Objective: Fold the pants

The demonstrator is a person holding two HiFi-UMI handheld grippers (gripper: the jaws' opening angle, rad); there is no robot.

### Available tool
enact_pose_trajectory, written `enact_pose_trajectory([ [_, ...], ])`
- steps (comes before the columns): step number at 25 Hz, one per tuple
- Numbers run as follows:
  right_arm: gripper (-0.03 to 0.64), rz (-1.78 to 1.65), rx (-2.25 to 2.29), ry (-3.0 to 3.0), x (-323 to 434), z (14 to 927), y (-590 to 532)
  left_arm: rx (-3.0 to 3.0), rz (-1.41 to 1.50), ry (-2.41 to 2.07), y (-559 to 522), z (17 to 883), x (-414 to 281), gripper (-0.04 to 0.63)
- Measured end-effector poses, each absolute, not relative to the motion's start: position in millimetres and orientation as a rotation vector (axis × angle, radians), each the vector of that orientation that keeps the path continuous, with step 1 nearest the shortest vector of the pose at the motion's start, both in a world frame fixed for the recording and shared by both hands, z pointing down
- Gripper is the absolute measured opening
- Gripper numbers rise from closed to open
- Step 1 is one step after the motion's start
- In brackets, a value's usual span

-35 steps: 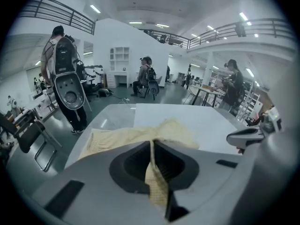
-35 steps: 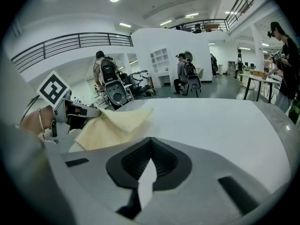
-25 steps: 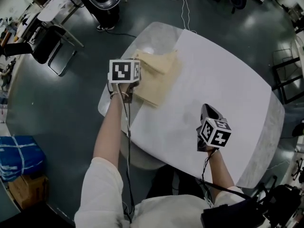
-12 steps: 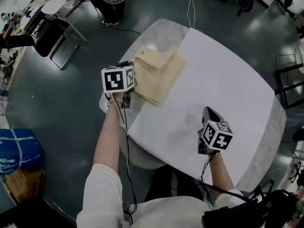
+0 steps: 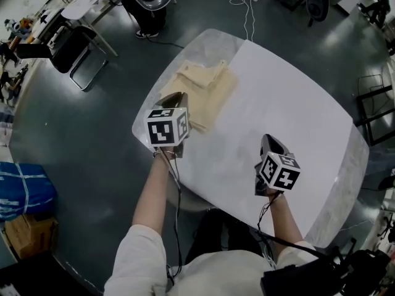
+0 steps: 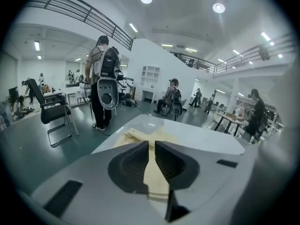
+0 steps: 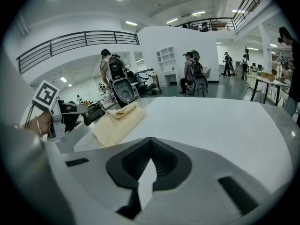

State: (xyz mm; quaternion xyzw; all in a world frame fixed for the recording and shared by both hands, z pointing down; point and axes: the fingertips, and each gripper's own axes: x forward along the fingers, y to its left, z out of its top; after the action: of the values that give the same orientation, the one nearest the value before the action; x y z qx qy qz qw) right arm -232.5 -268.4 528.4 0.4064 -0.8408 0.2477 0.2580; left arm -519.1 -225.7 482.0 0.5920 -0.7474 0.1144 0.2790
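The beige pants (image 5: 202, 88) lie folded into a small stack at the far left of the round table (image 5: 143, 123). My left gripper (image 5: 174, 98) hangs just short of the stack's near corner, apart from the cloth. In the left gripper view its jaws (image 6: 151, 145) stand a narrow slit apart with nothing between them, and the pants (image 6: 133, 136) show beyond. My right gripper (image 5: 270, 142) hovers over the bare white cover near the front edge, shut and empty (image 7: 150, 142). From there the pants (image 7: 119, 120) and the left gripper (image 7: 91, 114) lie to its left.
A white cover (image 5: 284, 97) spreads over most of the table, whose marble rim shows at the left. A person with a backpack (image 6: 103, 90) stands beyond the far edge beside a black chair (image 5: 77, 51). A blue bag (image 5: 24, 199) sits on the floor at the left.
My left gripper has drawn back from the pants' left edge toward me and to the right, with no cloth in it. The right gripper has stayed put.
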Motion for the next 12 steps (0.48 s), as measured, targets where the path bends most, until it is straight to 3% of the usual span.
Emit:
enact_pose_trajectory([
  [12,-0.008,0.588,1.042,-2.429,-211,461,-227,1.555,0.201,-2.192,-123,424,-415,0.023],
])
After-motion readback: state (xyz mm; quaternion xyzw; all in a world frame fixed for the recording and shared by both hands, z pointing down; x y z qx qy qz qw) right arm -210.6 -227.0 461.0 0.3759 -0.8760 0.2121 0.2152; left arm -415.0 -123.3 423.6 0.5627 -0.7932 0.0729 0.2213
